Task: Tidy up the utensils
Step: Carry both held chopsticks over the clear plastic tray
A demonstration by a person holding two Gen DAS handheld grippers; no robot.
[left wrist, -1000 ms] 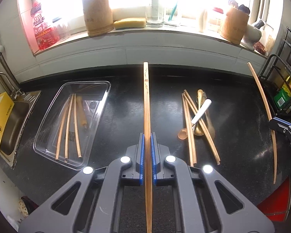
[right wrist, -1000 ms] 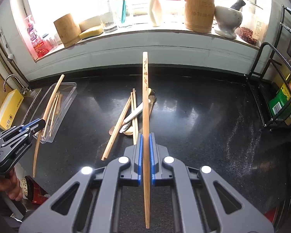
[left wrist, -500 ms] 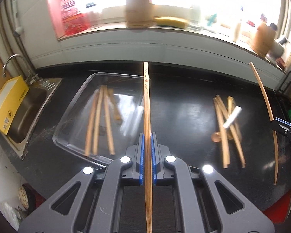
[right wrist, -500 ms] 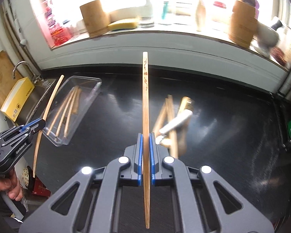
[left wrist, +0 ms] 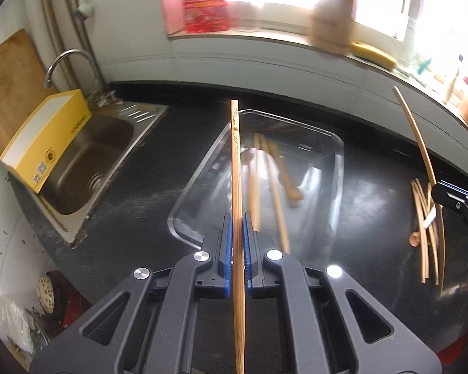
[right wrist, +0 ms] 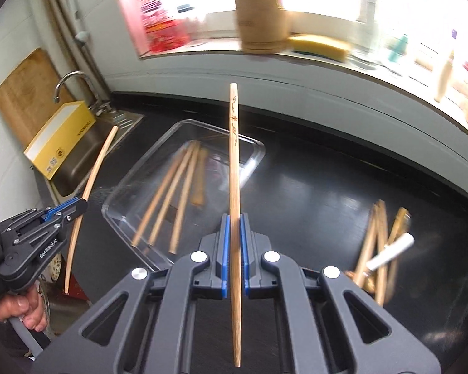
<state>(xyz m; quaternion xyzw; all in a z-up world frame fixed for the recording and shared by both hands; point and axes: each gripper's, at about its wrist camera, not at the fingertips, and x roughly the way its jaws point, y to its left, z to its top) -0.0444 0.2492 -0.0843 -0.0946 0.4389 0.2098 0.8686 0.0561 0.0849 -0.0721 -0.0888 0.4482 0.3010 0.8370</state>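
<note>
Above clear tray (left wrist: 338,168), left gripper (left wrist: 237,249) pinches one chopstick (left wrist: 235,168); right gripper (right wrist: 233,249) pinches second chopstick (right wrist: 234,168). Remaining utensils (right wrist: 380,249) lie far right on counter (right wrist: 312,193). Risk: release too early or tilted, and stick tips catch tray rim and roll onto counter or into sink (left wrist: 87,162).

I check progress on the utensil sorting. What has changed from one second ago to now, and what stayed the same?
Both hands swung left: the clear tray now sits in front of both grippers and the loose utensil pile has slid to the right edge. The sink came into view. Nothing was taken or released: the left gripper stays shut on its chopstick, the right gripper on its chopstick.
</note>
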